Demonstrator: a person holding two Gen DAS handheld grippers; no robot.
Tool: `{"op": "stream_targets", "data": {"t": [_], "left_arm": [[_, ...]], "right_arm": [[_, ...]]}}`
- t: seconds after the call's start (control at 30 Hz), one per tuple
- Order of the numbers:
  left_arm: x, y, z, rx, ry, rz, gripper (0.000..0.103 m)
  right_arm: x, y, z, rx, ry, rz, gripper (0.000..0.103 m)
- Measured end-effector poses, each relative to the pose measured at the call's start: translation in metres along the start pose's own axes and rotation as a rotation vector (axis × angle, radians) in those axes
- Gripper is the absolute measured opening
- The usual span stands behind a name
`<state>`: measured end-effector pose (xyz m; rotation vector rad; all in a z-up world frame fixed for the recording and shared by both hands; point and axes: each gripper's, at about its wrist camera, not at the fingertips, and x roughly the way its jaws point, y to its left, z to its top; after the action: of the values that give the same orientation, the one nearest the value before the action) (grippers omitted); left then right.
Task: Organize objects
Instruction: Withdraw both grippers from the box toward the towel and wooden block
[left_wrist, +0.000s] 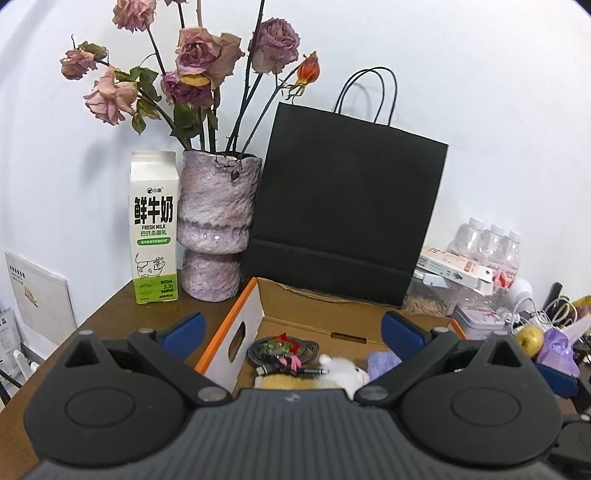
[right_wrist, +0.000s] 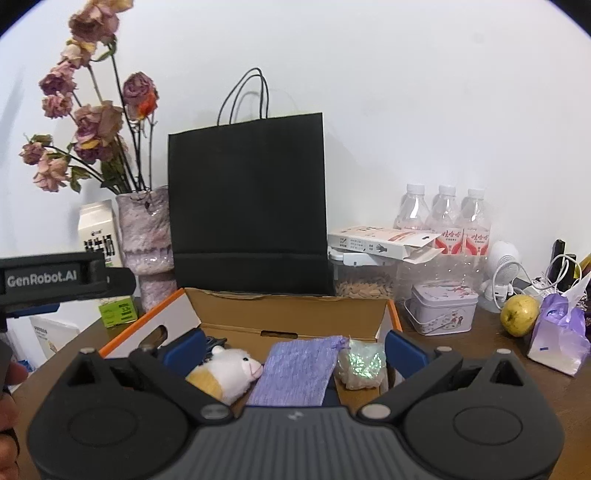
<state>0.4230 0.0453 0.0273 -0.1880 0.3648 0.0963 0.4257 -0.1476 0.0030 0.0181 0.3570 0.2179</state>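
An open cardboard box (left_wrist: 236, 317) with orange edges sits on the brown table, just in front of both grippers. In the left wrist view it holds a coiled cable (left_wrist: 282, 349), a white and tan plush toy (left_wrist: 343, 371) and a purple pouch (left_wrist: 382, 362). My left gripper (left_wrist: 291, 332) is open over the box with nothing between its blue fingers. The right wrist view shows the box (right_wrist: 291, 310) with the plush toy (right_wrist: 229, 369), the purple pouch (right_wrist: 299, 369) and a shiny iridescent packet (right_wrist: 362, 363). My right gripper (right_wrist: 295, 350) is open and holds nothing.
Behind the box stand a black paper bag (right_wrist: 247, 206), a purple vase of dried roses (left_wrist: 216, 225) and a milk carton (left_wrist: 153, 229). To the right are water bottles (right_wrist: 445, 221), a tin (right_wrist: 441, 306), a yellow fruit (right_wrist: 519, 315) and a purple-wrapped bag (right_wrist: 557, 336). The left gripper's body (right_wrist: 55, 280) juts in from the left.
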Motion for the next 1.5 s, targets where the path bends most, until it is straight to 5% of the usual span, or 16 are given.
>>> {"op": "stream_targets", "data": {"t": [0.83,1.5], "left_arm": [[-0.098,0.013,-0.038,0.023,0.022,-0.052,0.103],[-0.156,0.022,-0.098,0.061,0.117,-0.054,0.103]], "right_arm": [[-0.090,-0.005,-0.037,-0.055,0.025,0.043,0.103],[-0.166,-0.044,-0.103,-0.090,0.137,0.066,0.103]]}}
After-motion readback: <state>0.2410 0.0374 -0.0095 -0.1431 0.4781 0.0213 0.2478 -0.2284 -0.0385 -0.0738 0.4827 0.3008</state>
